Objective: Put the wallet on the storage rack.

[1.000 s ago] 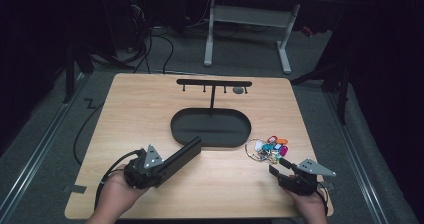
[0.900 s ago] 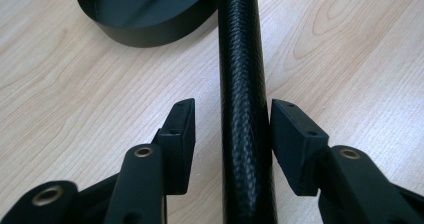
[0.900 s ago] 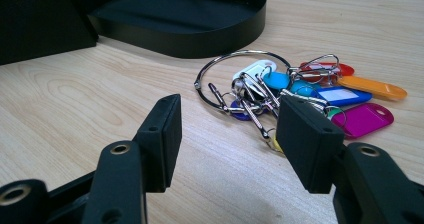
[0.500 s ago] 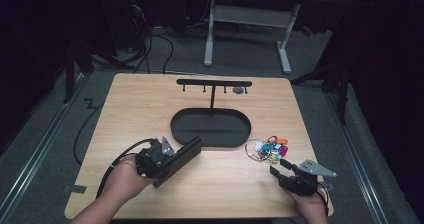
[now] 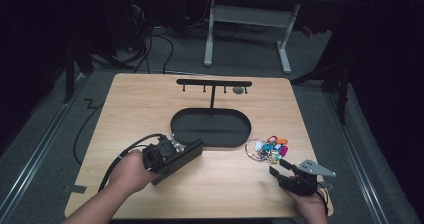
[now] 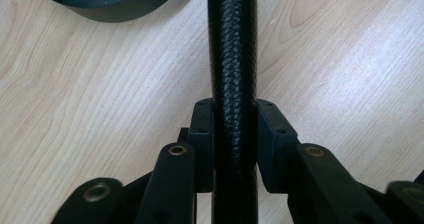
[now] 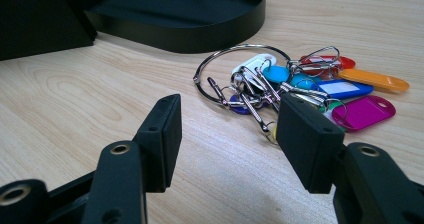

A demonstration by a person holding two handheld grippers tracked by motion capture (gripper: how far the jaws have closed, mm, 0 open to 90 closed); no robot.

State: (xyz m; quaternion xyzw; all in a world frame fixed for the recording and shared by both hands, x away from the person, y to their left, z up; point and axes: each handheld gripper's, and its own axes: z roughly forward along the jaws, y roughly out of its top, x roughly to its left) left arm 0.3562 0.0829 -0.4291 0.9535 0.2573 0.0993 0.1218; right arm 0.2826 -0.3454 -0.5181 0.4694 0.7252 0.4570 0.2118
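A flat black case with a textured leather-like edge lies at the table's front left, just in front of the black oval tray. My left gripper has just been closing its jaws, and the pads now press on both sides of the case's edge. A bunch of keys with coloured tags on a metal ring lies to the right of the tray. My right gripper stands open just short of the bunch, with nothing between its fingers.
The tray bears a thin post and a black crossbar with small hooks. The left gripper's cable loops over the table at the front left. Bare wood lies between the two hands.
The left hand has shifted slightly right and rolled, and its jaws have closed on the black case. The right gripper and the keys have not moved.
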